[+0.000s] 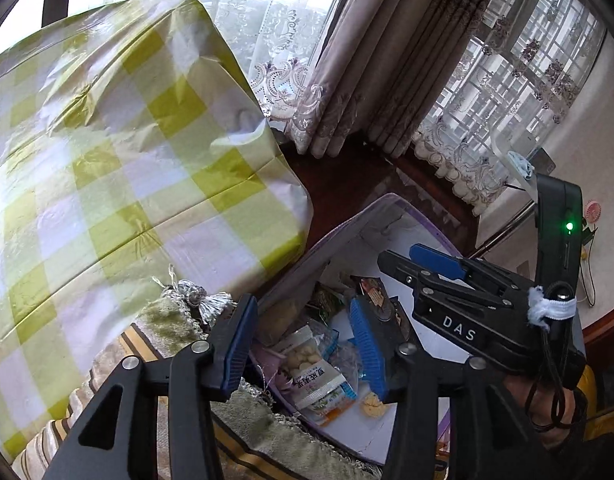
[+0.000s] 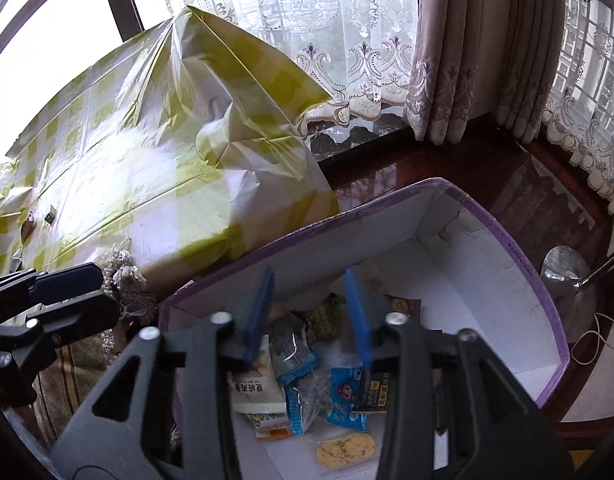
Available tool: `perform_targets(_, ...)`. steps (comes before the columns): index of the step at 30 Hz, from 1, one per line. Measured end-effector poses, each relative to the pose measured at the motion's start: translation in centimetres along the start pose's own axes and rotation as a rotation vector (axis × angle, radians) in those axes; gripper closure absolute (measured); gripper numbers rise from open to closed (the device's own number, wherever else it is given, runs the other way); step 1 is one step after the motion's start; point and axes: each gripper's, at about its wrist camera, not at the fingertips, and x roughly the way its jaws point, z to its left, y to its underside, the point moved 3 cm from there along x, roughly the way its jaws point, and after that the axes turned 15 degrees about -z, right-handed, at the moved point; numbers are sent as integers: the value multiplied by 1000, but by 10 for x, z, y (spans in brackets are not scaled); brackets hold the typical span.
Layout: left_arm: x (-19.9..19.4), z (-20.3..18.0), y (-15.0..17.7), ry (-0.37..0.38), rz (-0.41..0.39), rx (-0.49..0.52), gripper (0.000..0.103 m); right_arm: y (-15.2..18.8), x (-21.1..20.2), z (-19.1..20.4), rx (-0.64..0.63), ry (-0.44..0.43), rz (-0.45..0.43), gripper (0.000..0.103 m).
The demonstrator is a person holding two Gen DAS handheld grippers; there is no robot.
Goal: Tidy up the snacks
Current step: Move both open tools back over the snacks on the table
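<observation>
A purple-rimmed white box (image 2: 515, 240) holds several snack packets: a white packet of pale nuts (image 1: 307, 364) (image 2: 253, 390), blue packets (image 2: 347, 398), a dark packet (image 2: 377, 394) and a yellow cracker (image 2: 347, 448) (image 1: 374, 403). My left gripper (image 1: 307, 340) is open and empty above the box's near-left part. My right gripper (image 2: 309, 316) is open and empty above the packets; it also shows in the left wrist view (image 1: 439, 264). The left gripper shows at the left edge of the right wrist view (image 2: 47, 292).
A table under a yellow-and-white checked cloth (image 1: 127, 168) (image 2: 167, 152) stands left of the box. A fringed striped cover (image 1: 175, 320) lies below it. Lace curtains (image 2: 347, 40) and a dark wood sill (image 2: 487, 176) are behind. A metal lamp base (image 2: 567, 272) stands right.
</observation>
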Motion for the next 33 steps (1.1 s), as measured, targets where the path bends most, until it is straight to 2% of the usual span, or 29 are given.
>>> perform_targets(10, -11, 17, -7, -51, -41, -3, 53, -1, -3, 29, -80, -20, -3, 54)
perform_targets(16, -28, 46, -10, -157, -89, 10, 52, -2, -5, 53, -85, -71, 3, 54)
perform_targets(21, -44, 77, -10, -233, -131, -19, 51, 1, -2, 82, -121, -102, 19, 53)
perform_targets(26, -59, 108, -6, -309, -141, -42, 42, 1, -2, 119, -157, -158, 21, 53)
perform_targets(33, -94, 163, 7, -407, -156, -150, 42, 6, -2, 176, -206, -241, 34, 53)
